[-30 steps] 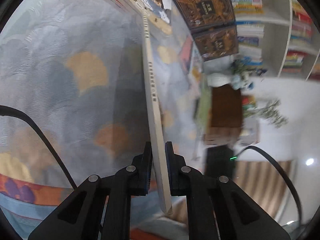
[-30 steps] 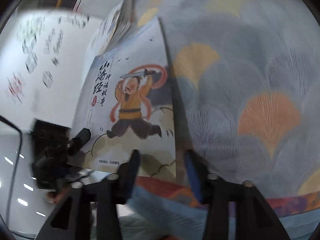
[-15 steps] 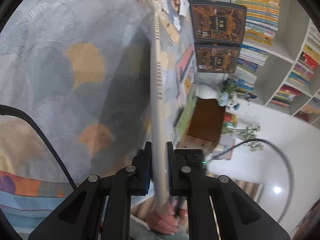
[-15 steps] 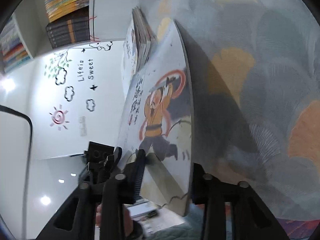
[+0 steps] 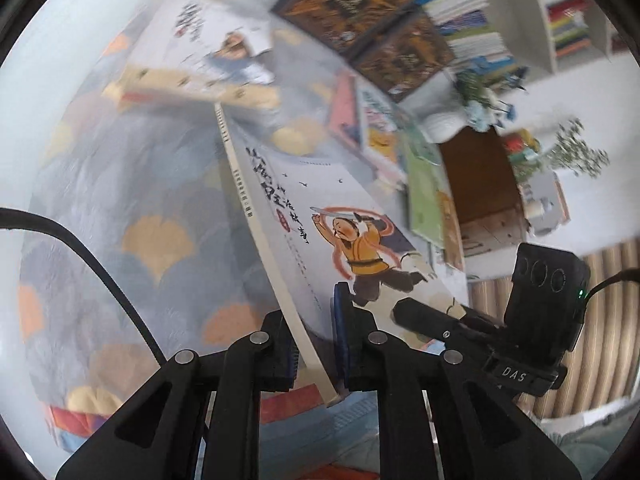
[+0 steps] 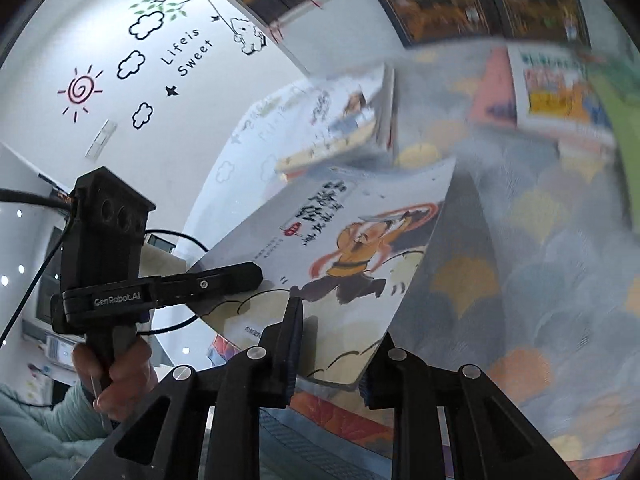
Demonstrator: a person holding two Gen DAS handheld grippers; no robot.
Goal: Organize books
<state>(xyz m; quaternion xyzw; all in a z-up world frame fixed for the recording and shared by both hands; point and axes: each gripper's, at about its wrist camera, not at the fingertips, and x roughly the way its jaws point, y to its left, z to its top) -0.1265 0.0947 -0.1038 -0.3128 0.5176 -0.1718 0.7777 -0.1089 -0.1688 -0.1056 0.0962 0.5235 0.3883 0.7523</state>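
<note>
The book (image 5: 320,240) is a thin paperback with a pale grey-white cover, a cream spine printed with small dark characters, and a painted figure in an orange tunic swinging a sword, red ribbons curling round him. Large brush-style Chinese characters run beside the figure; they are too blurred to read surely. It is tilted above a bedspread (image 5: 132,200) patterned with grey-blue and orange fan shapes, its near corners held off the cloth.

At the left, the left tongs (image 5: 314,344) are narrowed on the book's spine edge, one pad on either face. In the right wrist view their housing reads "GenRobot.AI". At the right, the right tongs (image 6: 332,344) close on the book's (image 6: 340,256) near bottom edge, one finger over the cover and one under it; in the left wrist view their body carries the letters "DAS".

Farther off, a stack of similar books (image 5: 208,68) lies on the bedspread. On the far wall, a decal (image 6: 186,54) reads "Life is Sweet".
</note>
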